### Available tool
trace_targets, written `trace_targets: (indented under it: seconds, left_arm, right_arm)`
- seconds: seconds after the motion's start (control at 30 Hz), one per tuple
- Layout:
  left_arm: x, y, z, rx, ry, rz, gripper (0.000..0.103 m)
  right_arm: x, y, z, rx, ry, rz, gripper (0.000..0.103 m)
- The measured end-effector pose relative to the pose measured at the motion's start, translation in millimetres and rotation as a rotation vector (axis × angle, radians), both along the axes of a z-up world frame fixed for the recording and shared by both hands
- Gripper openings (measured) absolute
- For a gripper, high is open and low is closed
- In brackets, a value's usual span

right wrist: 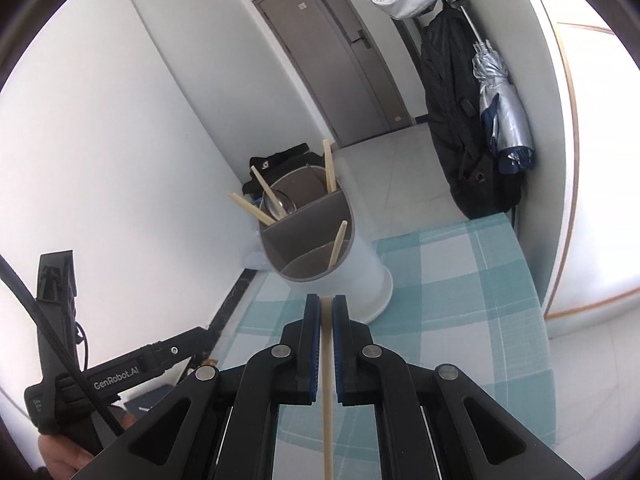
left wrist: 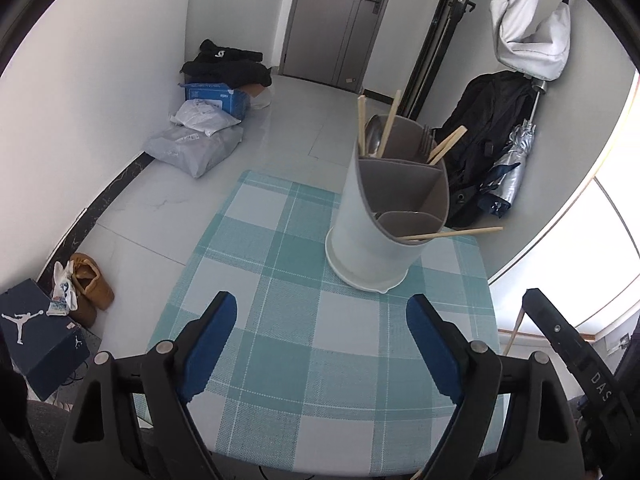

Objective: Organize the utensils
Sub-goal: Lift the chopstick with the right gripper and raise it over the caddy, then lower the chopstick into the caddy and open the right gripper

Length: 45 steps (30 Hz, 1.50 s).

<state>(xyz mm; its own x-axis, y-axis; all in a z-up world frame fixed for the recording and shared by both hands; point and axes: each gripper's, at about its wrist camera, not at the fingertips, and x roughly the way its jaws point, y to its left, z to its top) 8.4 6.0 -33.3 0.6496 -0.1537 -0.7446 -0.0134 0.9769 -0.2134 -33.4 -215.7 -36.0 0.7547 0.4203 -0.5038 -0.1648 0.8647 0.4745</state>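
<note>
Chopsticks and cutlery already stand in the white, grey-lined divided plastic holder (left wrist: 372,236); the right gripper (right wrist: 326,300) pinches one last pale wooden chopstick (right wrist: 327,400), while the left gripper (left wrist: 320,308) is spread, empty.

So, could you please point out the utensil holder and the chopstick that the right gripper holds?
utensil holder (left wrist: 360,236): left wrist view, white outer wall.
chopstick (right wrist: 327,380): right wrist view, shaft between the fingers.

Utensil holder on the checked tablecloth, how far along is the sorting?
Mostly done: the white divided utensil holder already holds several wooden chopsticks, a metal spoon and a fork. In hand: the right gripper is shut on one more wooden chopstick. The left gripper is open and empty. Left: dropping that chopstick in.
</note>
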Motion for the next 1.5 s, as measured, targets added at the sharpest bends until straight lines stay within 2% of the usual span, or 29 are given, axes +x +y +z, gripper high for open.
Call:
trace_targets:
  seconds: [0.17,0.43,0.7,0.93,1.17,1.5]
  left_arm:
    - [1,-7,20,-0.014,-0.035,0.005,0.085]
    - [12,-17,52,0.002,-0.092,-0.019,0.085]
    - [35,-22,90,-0.025,-0.148,-0.049,0.085]
    - [70,-14,115,-0.067,-0.170,-0.037,0.085]
    - [106,3,119,-0.090,-0.178,0.004,0.085]
    - [141,22,100,-0.107,-0.185,0.061,0.092]
  right_arm:
    - [0,-3,14,0.012,-0.012,-0.013,0.005]
    - [7,0,51,0.002,-0.107,0.002,0.005]
    - [34,5,101,-0.007,-0.211,0.026,0.005]
    - [79,6,142,-0.010,-0.277,0.027,0.005]
    - [128,15,164,-0.018,-0.365,-0.007,0.005]
    - [188,36,149,-0.040,-0.402,-0.062,0.005]
